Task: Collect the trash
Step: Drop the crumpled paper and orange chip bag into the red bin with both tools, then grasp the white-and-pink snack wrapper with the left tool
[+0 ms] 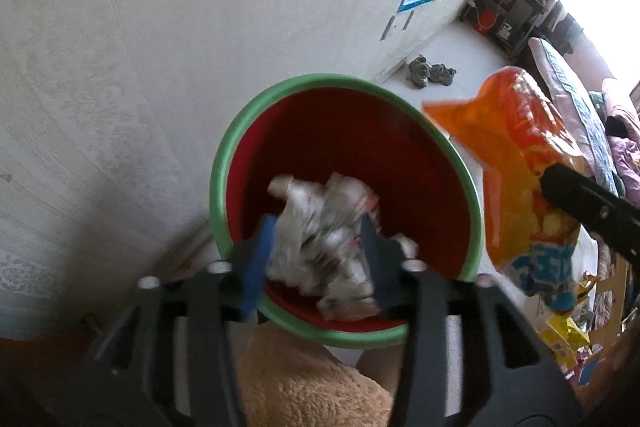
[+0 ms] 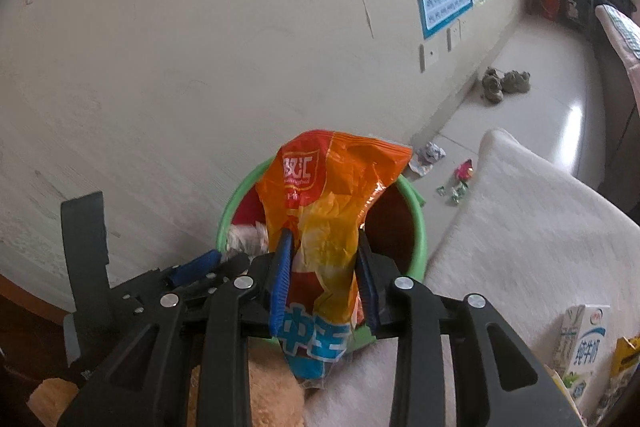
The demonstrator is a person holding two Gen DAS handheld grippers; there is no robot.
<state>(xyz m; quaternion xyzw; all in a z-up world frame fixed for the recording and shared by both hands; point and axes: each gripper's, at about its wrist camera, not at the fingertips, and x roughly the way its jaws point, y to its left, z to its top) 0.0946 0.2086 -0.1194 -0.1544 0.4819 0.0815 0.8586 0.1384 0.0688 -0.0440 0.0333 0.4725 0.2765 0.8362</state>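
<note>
A red bin with a green rim (image 1: 224, 163) (image 2: 236, 199) stands against the wall. My left gripper (image 1: 316, 259) hangs over its mouth, jaws apart. A crumpled white plastic wrapper (image 1: 320, 219) sits blurred between the blue pads, while the fingers look sharp. My right gripper (image 2: 323, 235) is at the bin's right rim, pointing down into it. An orange snack bag (image 2: 332, 179) (image 1: 516, 147) lies loosely between its parted pads and reaches over the bin. The left gripper's pad (image 2: 196, 267) shows beside it, and white plastic (image 2: 244, 235) shows inside the bin.
Small wrappers (image 2: 430, 155) (image 2: 464, 171) lie on the floor past the bin. A milk carton (image 2: 580, 343) and yellow packets (image 1: 564, 339) are at the right, on a white blanket (image 2: 520, 227). A beige plush (image 1: 304, 387) lies under the grippers. Shoes (image 1: 430, 71) sit by the wall.
</note>
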